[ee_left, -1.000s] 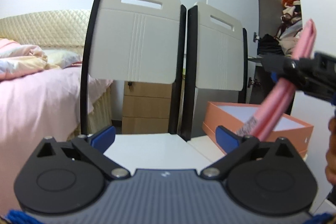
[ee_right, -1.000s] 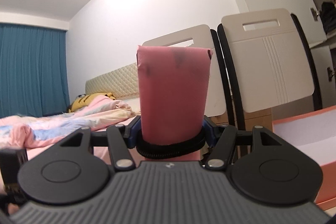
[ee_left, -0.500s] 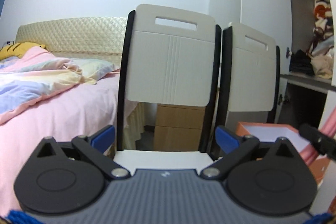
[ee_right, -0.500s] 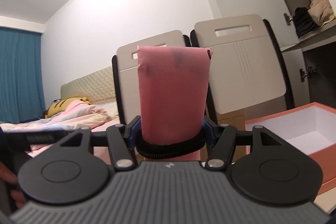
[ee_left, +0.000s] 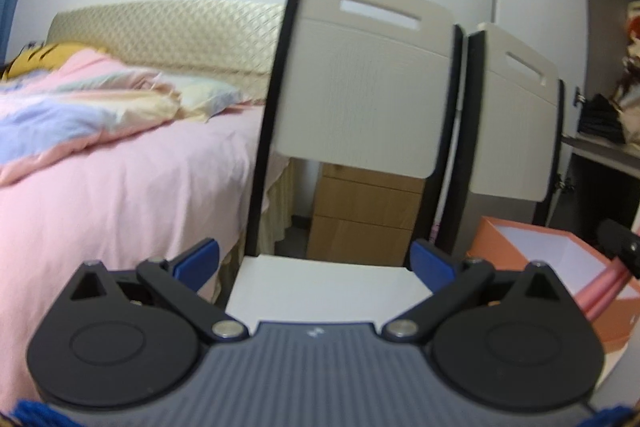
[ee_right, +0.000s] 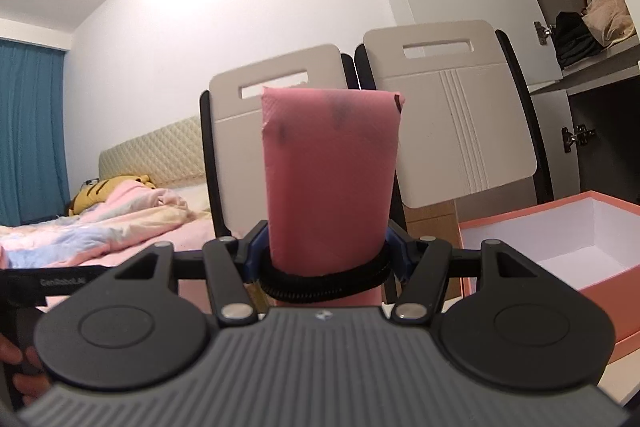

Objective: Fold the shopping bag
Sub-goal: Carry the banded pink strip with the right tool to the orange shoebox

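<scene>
My right gripper (ee_right: 326, 259) jaws clamped on the folded pink shopping bag (ee_right: 330, 175), bag standing upright, black elastic band (ee_right: 324, 281) around its base, my left gripper (ee_left: 316, 263) jaws spread wide and empty over the white worktop (ee_left: 328, 287), open orange box (ee_right: 568, 239) at right

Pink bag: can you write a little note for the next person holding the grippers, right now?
Right gripper: shut on the pink bag, which is folded into a narrow bundle with a black band around its base, standing up between the fingers.
Left gripper: open, holding nothing.
Box: open, on the right, nothing seen inside.
Done: bag folded and banded.
Left: probably set it down, perhaps in the box.
</scene>
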`<state>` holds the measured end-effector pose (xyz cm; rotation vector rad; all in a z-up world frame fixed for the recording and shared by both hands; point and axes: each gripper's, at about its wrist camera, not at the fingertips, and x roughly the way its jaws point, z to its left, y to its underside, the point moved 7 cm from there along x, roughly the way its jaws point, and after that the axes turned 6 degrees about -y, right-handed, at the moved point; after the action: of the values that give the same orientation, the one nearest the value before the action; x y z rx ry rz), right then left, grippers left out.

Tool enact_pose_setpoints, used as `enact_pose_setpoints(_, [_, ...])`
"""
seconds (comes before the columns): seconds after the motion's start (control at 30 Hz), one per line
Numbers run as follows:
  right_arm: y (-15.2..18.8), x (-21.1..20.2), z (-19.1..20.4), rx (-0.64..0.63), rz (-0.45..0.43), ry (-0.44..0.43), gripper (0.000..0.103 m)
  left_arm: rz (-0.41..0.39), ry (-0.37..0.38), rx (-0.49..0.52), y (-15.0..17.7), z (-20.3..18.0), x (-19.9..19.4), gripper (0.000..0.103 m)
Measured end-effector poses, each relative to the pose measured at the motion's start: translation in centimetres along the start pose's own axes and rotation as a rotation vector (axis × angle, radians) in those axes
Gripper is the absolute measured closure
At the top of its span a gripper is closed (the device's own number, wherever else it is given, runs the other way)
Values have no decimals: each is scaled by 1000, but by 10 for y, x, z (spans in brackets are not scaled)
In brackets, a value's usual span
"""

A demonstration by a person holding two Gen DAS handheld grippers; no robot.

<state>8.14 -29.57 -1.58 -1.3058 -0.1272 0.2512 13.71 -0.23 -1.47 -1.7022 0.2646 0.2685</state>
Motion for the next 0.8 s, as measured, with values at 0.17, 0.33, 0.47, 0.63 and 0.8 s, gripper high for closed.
enact_pose_setpoints(0.17, [-2,3,-8,30,1,5,40,21,-3,7,3,1,2,0])
enact_pose_setpoints(0.33, [-12,1,-15,60,14,-3,40,26,5,8,4,-2,1,0])
enact_pose_setpoints(0.47, [-29,-3,-26,31,32,11,40,21,10,11,4,-4,-2,0])
enact_pose_setpoints(0.63, [-61,-9,-37,-42,59,41,40,16,10,12,4,-7,-5,0])
enact_pose_setpoints(0.8, [-89,-13,-50,-62,96,69,40,14,3,19,5,-8,-6,0])
